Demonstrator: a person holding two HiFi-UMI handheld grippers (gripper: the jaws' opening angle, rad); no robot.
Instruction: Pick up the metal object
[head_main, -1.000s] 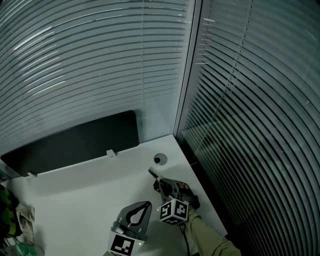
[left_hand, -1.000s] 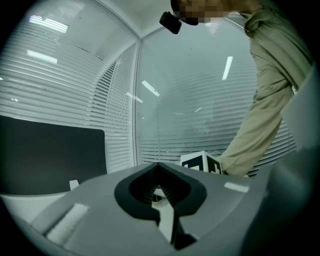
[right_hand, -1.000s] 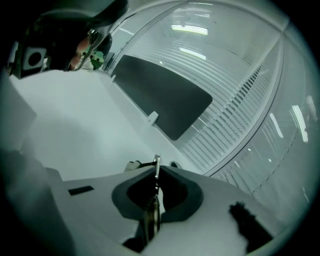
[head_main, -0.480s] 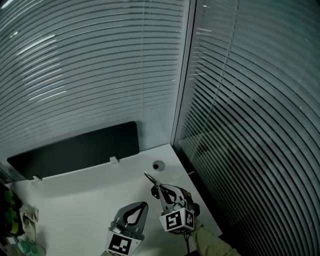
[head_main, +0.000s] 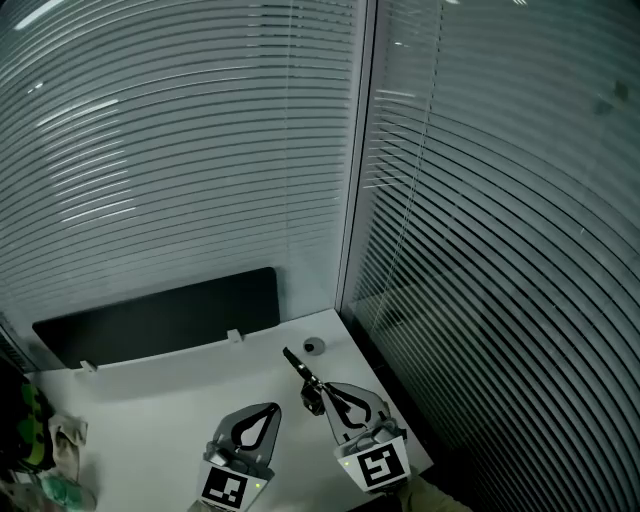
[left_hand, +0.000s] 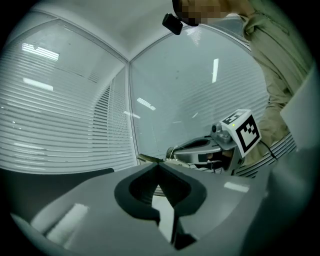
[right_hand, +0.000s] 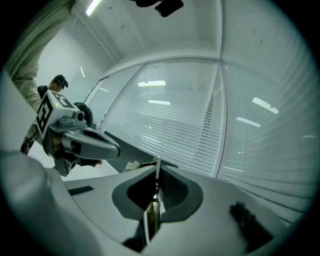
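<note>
The metal object (head_main: 298, 369) is a thin dark strip. It sticks out from the tips of my right gripper (head_main: 322, 393), above the white table (head_main: 150, 395), and points toward the back corner. The right gripper is shut on it. In the right gripper view the metal object (right_hand: 156, 169) shows edge-on between the pressed jaws. My left gripper (head_main: 273, 408) hovers just to the left, shut with nothing in it. In the left gripper view its tips (left_hand: 159, 165) meet, and beyond them are the right gripper (left_hand: 200, 149) and the metal object (left_hand: 149, 159).
A black panel (head_main: 160, 313) stands along the table's back edge. A round hole (head_main: 313, 346) lies near the back right corner. Slatted blinds cover the glass walls behind and to the right. Cloth and green items (head_main: 55, 445) sit at the left edge.
The right gripper, with the metal object in it, has drawn back toward the near edge and the strip now stands clear of the table. The head view has tilted upward.
</note>
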